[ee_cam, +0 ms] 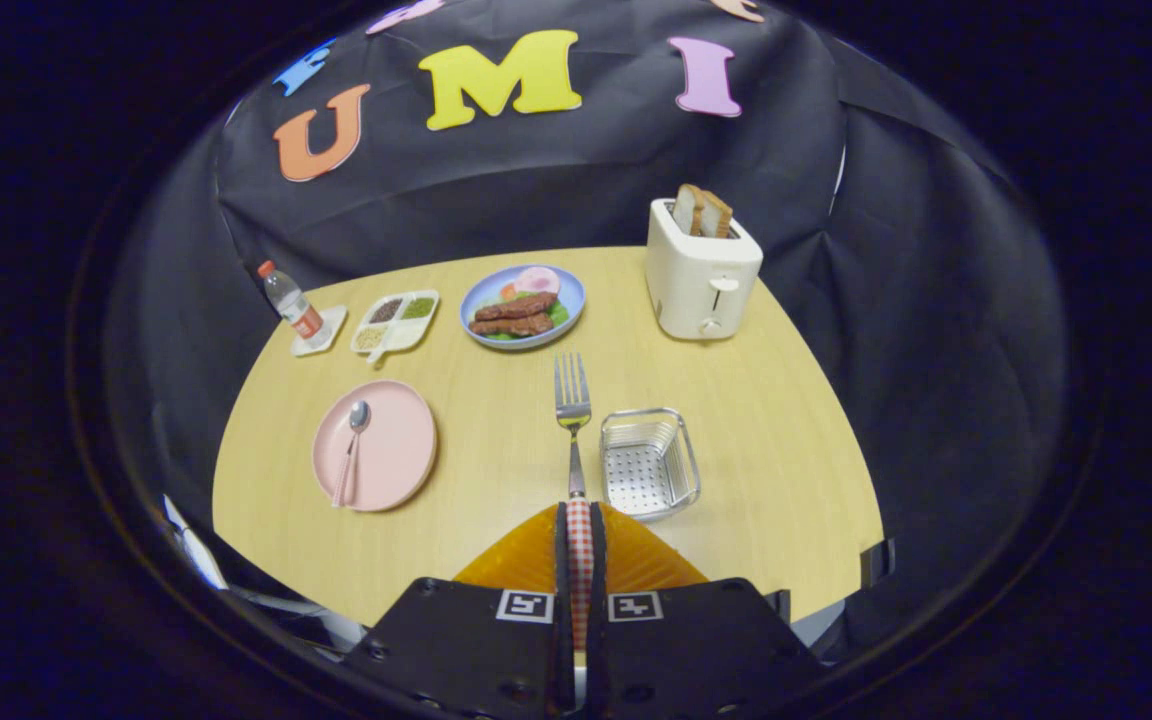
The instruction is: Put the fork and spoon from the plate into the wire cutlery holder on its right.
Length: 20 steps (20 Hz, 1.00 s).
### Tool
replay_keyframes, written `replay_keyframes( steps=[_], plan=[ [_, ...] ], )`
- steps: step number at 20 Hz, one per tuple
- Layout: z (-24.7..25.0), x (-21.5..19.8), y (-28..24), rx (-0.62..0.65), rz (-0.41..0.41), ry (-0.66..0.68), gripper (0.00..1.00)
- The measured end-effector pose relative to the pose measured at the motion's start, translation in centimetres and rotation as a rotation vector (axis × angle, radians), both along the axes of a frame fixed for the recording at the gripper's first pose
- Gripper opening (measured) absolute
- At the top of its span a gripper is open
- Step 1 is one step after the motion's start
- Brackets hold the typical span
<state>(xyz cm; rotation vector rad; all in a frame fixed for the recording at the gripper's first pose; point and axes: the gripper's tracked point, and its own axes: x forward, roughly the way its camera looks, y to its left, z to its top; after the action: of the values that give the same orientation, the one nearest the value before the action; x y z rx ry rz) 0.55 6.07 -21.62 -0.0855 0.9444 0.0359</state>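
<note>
Gripper (579,530): fingers closed together on the red-and-white checked handle of a silver metal fork (572,405), which they hold clamped between them; the fork points straight ahead, tines forward, above the table.

Round light-wood table (496,560): carries all items listed below.

Silver wire cutlery holder (648,463), square with a perforated base: just ahead of the gripper and slightly to its right, beside the fork's shaft; nothing lies in it.

Round pink plate (386,455): ahead and to the left of the gripper, well apart from the holder.

Spoon with silver bowl and pink handle (351,450): lies on the pink plate, bowl pointing away from the gripper.

Blue plate of meat slices, greens and a pink round slice (524,305): beyond the fork's tines.

White two-slot toaster (702,275) with bread slices (701,211) standing in it: far ahead, to the right.

White divided tray of seasonings (395,321): far ahead, to the left.

Small clear bottle with red cap (290,301): upright on a white square coaster (320,331), left of the tray.
</note>
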Motion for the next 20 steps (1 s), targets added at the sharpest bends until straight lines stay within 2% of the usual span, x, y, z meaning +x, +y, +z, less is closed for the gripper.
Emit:
replay_keyframes(
  steps=[8, 13, 20],
  plan=[
    [0.9, 0.7, -4.1, -0.003, -0.022, 0.205, 0.05],
    [0.2, 1.1, -4.7, -0.004, -0.018, 0.367, 0.05],
    [-2.6, 2.4, -5.2, 0.028, -0.099, 0.566, 0.05]
  ],
)
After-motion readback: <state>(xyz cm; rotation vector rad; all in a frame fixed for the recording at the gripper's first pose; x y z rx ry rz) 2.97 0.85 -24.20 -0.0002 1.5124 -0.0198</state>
